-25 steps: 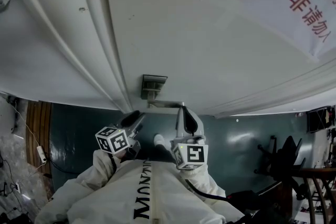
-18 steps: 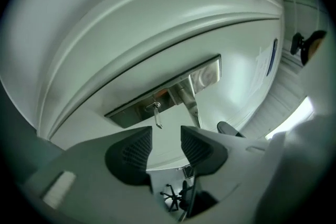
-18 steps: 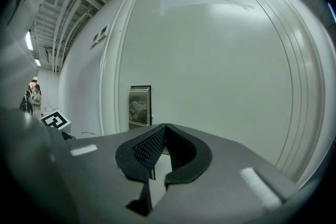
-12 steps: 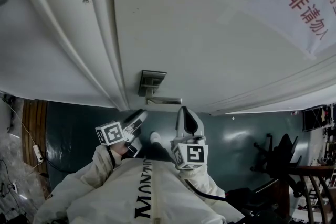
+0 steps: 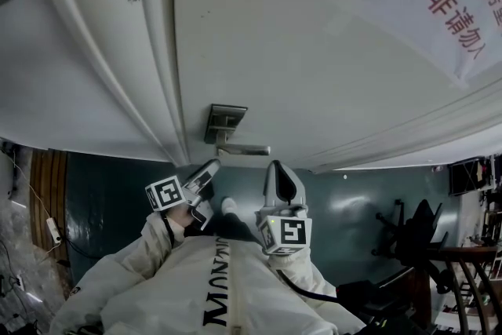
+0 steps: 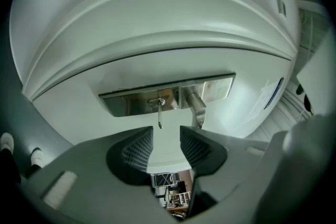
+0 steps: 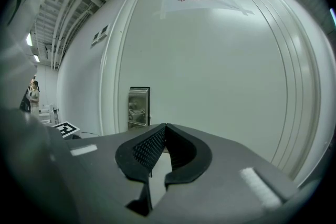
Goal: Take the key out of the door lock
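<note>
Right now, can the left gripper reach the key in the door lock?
Likely yes: left gripper is open, key sits just ahead of its gap, nothing between. The door handle stands close beside it.

Key (image 6: 159,115) in lock plate (image 6: 126,104) on door (image 6: 157,23), handle (image 6: 196,106) just beside.

White panelled wall (image 5: 314,51) with a taped paper notice (image 5: 447,4), glossy dark teal floor (image 5: 118,184), dark chair (image 5: 414,235) at right.
</note>
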{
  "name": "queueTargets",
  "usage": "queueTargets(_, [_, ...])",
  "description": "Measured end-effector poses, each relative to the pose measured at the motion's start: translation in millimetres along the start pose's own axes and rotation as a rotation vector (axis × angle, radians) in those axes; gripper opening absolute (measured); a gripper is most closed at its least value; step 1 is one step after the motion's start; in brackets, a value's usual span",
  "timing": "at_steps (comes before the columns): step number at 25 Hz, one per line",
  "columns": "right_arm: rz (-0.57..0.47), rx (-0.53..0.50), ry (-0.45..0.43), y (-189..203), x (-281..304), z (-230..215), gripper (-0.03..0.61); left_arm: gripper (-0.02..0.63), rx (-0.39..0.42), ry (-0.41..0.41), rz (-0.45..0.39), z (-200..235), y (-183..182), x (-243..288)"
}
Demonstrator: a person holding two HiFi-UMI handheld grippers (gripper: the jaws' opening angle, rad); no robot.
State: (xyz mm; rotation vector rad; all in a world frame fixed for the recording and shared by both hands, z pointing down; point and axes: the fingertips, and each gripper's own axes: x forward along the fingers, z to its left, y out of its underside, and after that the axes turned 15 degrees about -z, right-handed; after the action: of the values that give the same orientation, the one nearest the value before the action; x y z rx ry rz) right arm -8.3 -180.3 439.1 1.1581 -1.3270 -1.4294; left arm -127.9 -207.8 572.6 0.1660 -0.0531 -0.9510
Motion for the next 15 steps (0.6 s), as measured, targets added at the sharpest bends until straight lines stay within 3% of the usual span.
queueTargets(4, [0.008, 0.001, 0.012, 2.0, -1.5, -3.4, 0.002, 0.158, -0.032, 0.000, -0.014, 0.5, -2.3, 5.4])
queueTargets(7, [0.010, 0.004, 0.016, 3.6, -1.0, -5.2, 0.002, 0.158, -0.108, 0.030, -0.037, -1.4, -3.5, 11.9])
queueTargets(10, [0.010, 0.007, 0.014, 4.6, 0.1, -4.6, 0.002, 0.158, -0.067, 0.005, -0.036, 7.8, -8.6, 15.0])
queueTargets(15, [0.012, 0.015, 0.013, 7.1, 1.6, -3.6, 0.002, 0.149, -0.073, 0.004, -0.036, 8.8, -9.6, 22.8])
